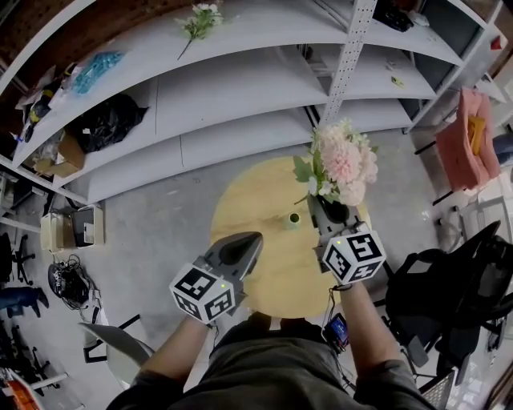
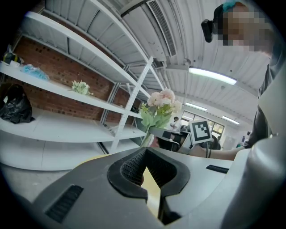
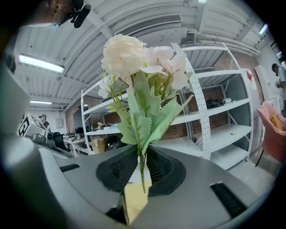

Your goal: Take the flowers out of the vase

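Observation:
A bunch of pale pink and white flowers [image 1: 345, 164] with green leaves is held upright above the round wooden table [image 1: 264, 280]. My right gripper [image 1: 329, 210] is shut on its thin green stem [image 3: 141, 172], and the blooms [image 3: 134, 56] rise just past the jaws. The small green vase [image 1: 294, 218] stands on the table, left of the flowers and apart from them. My left gripper [image 1: 255, 238] hangs over the table's left half, short of the vase, shut with nothing between its pads [image 2: 134, 167]. In the left gripper view the bunch [image 2: 161, 107] shows ahead on the right.
White metal shelving [image 1: 240, 88] runs along the far side; another flower bunch [image 1: 200, 20] and a black bag [image 1: 108, 120] lie on it. A black chair [image 1: 457, 296] stands right of the table, with a pink item [image 1: 473, 136] beyond it. Boxes and clutter [image 1: 68, 232] sit on the floor at the left.

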`<state>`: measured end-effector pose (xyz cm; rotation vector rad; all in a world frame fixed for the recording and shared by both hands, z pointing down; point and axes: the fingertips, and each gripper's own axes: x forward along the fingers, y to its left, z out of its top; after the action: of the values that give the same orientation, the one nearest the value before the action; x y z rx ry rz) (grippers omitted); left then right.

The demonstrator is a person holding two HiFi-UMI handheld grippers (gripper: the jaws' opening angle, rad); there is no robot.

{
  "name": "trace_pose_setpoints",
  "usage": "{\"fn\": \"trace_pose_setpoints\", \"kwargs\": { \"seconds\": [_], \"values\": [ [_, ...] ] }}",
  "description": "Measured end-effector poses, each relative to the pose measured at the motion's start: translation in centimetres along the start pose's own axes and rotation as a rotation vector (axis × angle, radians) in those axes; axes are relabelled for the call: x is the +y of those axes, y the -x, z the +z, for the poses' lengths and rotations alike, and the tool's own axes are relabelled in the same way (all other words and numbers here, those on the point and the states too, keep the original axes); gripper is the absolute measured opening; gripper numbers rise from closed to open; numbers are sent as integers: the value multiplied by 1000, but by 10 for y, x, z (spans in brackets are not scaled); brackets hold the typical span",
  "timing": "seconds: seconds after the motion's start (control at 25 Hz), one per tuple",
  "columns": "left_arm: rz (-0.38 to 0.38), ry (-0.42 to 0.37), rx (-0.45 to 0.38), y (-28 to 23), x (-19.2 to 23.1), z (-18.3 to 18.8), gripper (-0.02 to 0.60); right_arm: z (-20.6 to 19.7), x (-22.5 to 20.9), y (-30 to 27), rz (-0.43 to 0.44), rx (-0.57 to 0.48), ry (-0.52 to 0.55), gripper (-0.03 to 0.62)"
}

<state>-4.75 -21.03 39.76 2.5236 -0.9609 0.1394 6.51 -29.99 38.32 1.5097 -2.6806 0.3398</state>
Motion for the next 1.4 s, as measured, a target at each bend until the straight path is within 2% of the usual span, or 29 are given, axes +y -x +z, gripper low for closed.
{"fn": "trace_pose_setpoints", "kwargs": {
  "seconds": [0.44,0.68,1.4],
  "values": [
    [-10,-44,-71,-1,-11,38,9,84,18,22,52,-104,47,61],
    [-9,-56,-94,-7,-12,54,9,112,25,30,81,-135,58,61],
    [19,-52,-90,-22,-20,53,9,110,14,39,117,-119,25,57]
  ]
}}
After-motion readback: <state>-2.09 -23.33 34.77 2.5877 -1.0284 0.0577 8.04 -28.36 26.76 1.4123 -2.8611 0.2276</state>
